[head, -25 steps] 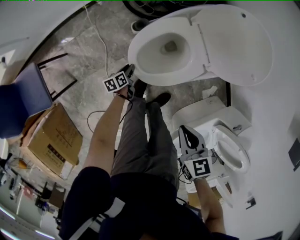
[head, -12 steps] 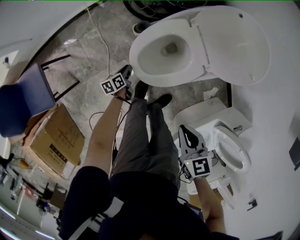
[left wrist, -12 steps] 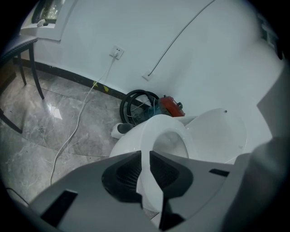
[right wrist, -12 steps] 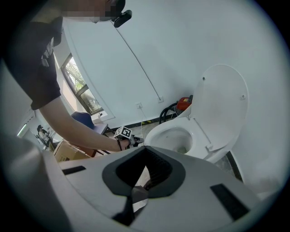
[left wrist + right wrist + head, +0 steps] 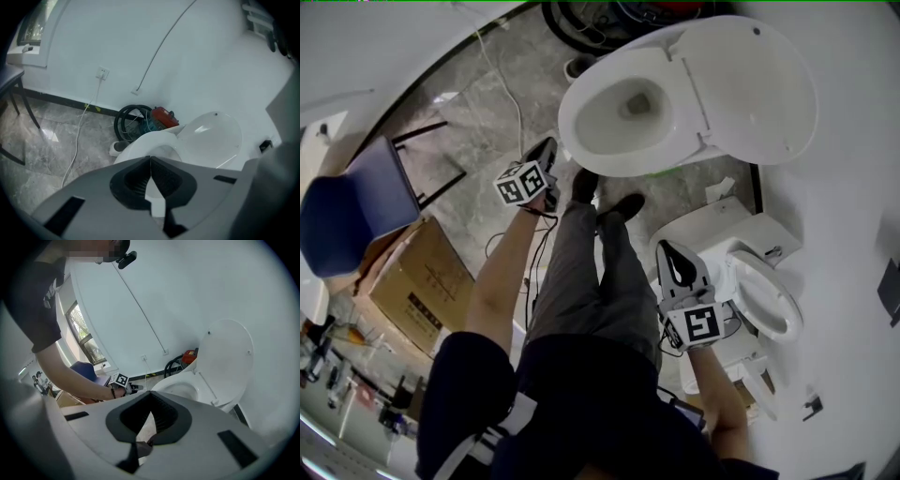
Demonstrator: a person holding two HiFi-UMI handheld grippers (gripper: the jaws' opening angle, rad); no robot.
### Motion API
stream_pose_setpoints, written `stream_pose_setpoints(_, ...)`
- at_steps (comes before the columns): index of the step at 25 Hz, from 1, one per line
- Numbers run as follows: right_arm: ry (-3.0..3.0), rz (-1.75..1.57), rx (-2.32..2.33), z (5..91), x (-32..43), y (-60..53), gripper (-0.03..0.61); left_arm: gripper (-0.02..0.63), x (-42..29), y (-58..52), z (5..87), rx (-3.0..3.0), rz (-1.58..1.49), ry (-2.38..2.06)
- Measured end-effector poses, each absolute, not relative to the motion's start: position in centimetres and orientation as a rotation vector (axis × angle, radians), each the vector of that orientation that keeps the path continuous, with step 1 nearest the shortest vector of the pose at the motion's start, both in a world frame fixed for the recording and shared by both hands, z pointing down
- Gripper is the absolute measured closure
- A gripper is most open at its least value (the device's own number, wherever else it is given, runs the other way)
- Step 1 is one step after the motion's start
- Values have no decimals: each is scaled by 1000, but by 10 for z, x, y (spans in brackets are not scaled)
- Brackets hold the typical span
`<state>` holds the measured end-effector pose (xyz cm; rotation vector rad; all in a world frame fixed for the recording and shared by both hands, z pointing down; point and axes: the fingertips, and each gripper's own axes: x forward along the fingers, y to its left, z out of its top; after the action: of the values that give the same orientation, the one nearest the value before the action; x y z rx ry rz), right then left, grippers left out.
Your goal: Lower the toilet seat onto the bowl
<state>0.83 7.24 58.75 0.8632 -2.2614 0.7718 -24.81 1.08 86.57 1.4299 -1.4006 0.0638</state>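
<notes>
Judging the toilet seat [image 5: 574,117] already flat on the bowl [image 5: 623,112], at 12 o'clock in the head view.
Rigid, smooth plastic on a rear hinge, the seat should be light but slippery and apt to slam, so I would hold its front rim, opposite the hinge. The lid [image 5: 750,84] stands raised at 3 o'clock of the bowl. The left tool [image 5: 549,145], just off the rim at 8 o'clock, has just been closing and its jaws meet on nothing; the right tool [image 5: 664,248], at 5 o'clock, is closed and empty too. The person's shoes [image 5: 584,184] stand nearest the bowl; a white cable [image 5: 502,75], a second toilet [image 5: 759,300] and a cardboard box [image 5: 422,281] lie clear.
</notes>
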Motion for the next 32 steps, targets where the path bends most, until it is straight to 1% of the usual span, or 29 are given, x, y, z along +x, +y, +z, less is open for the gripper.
stream_pose_setpoints(24, -2520, 566, 1106, 473, 20, 37, 560, 589, -187, -35, 566, 2204, 249, -1570)
stream_pose_setpoints(32, -2535, 554, 1191, 450, 38, 34, 560, 589, -159, -34, 491, 2398, 214, -1617)
